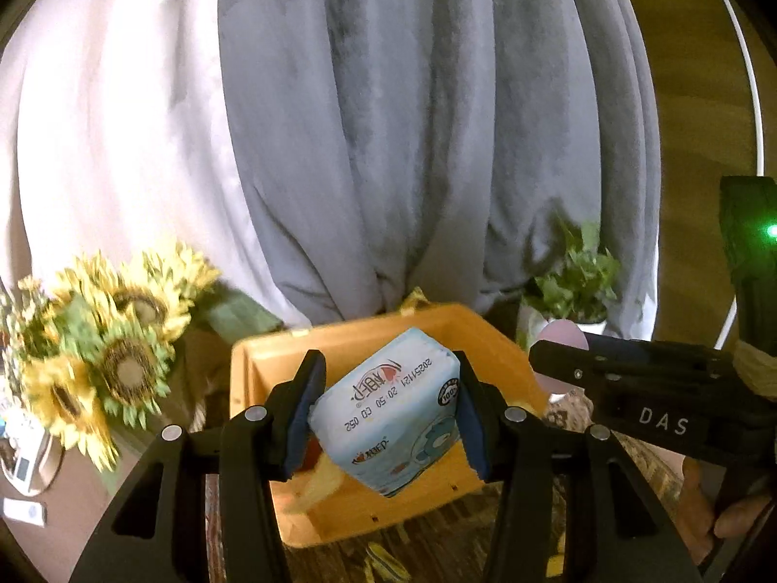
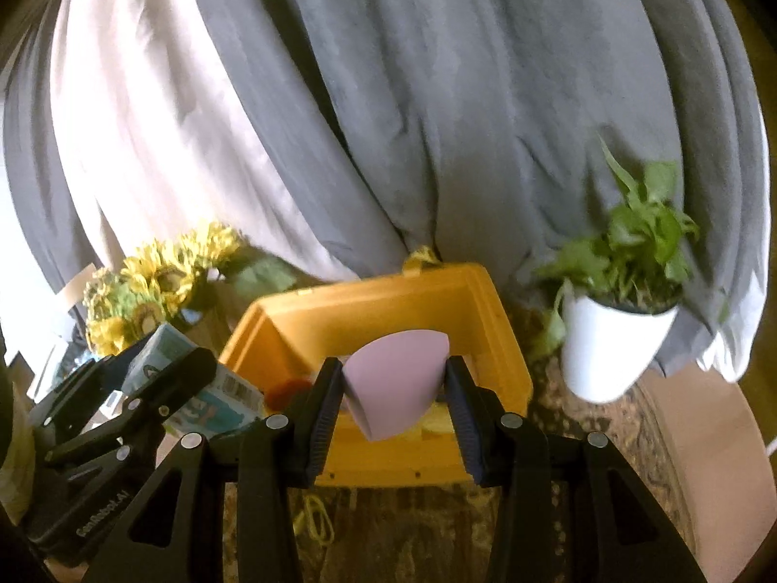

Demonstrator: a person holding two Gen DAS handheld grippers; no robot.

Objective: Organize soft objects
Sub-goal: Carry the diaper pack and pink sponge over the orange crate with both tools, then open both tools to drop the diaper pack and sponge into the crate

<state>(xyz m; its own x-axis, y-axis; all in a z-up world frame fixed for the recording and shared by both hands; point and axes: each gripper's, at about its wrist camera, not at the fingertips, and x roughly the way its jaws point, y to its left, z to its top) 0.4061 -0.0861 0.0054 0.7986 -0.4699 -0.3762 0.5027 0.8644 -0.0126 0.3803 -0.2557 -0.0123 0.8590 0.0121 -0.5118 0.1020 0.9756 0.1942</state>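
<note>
Tissue pack [image 1: 388,413], pale blue and printed, sat clamped crosswise between the pads of the left tool [image 1: 386,413], tilted and hanging over the near part of the yellow bin [image 1: 340,340], while the right tool [image 2: 394,388] pinched a curled pink sheet [image 2: 396,384] above the same bin. With both tools crowded close over one opening, I judged they might knock together, or the springy sheet might flick out past the rim on release. Beyond stood sunflowers [image 1: 107,340], a potted plant [image 2: 626,330] and grey curtains [image 1: 413,121] behind the bench [image 2: 607,437].
</note>
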